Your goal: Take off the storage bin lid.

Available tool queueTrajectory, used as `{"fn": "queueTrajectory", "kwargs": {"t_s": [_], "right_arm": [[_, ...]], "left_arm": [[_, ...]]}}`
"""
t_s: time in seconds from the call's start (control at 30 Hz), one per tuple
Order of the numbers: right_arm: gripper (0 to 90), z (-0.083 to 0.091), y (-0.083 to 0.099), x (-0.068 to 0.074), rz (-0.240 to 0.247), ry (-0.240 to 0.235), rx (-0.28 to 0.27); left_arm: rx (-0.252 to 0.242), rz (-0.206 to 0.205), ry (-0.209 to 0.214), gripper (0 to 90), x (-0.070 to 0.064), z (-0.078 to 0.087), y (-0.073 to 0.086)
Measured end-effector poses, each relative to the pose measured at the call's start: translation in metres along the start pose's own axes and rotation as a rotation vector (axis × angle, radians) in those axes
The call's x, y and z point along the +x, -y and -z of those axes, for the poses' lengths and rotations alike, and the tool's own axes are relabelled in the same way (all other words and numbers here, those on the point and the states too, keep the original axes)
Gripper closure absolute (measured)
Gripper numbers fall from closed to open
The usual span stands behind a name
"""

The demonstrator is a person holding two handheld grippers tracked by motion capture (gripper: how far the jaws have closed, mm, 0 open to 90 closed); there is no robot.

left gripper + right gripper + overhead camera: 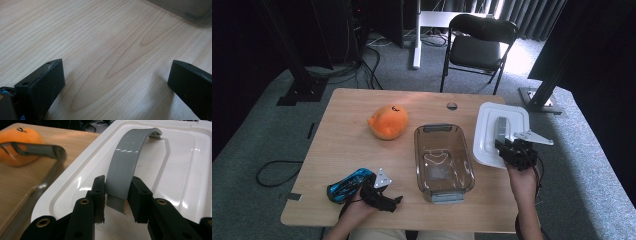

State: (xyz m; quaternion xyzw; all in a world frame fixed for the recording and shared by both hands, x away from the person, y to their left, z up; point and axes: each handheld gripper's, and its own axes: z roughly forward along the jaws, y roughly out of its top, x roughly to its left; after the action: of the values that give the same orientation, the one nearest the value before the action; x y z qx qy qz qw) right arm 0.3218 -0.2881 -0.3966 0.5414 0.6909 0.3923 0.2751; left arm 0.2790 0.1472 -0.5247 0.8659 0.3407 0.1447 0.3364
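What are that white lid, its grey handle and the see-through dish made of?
The white lid looks like glossy moulded plastic, going by its bright highlights. Its grey handle, clamped by the right gripper, looks like smooth, shiny plastic or rubber. The dish seems to be clear glass, perhaps plastic, since the table shows through it.

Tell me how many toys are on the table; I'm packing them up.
2: an orange plush left of the glass dish, and a blue car by the left gripper.

White lid [490, 131] w/ grey handle [126, 167]; orange plush [388, 121]; blue toy car [348, 184], prob.
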Motion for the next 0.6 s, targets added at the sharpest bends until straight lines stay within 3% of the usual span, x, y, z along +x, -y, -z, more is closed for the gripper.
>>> {"fn": "queueTrajectory", "kwargs": {"t_s": [0.2, 0.23, 0.6], "right_arm": [[67.8, -0.015, 0.017, -0.007, -0.016, 0.004, 0.034], [67.8, -0.025, 0.027, -0.008, -0.028, -0.004, 0.047], [67.8, -0.056, 0.049, -0.005, -0.033, -0.037, 0.085]], "left_arm": [[-0.002, 0.004, 0.0, 1.6, 0.0, 0.0, 0.0], [0.0, 0.001, 0.0, 1.5, 0.0, 0.0, 0.0], [0.0, 0.001, 0.0, 1.5, 0.0, 0.0, 0.0]]}}
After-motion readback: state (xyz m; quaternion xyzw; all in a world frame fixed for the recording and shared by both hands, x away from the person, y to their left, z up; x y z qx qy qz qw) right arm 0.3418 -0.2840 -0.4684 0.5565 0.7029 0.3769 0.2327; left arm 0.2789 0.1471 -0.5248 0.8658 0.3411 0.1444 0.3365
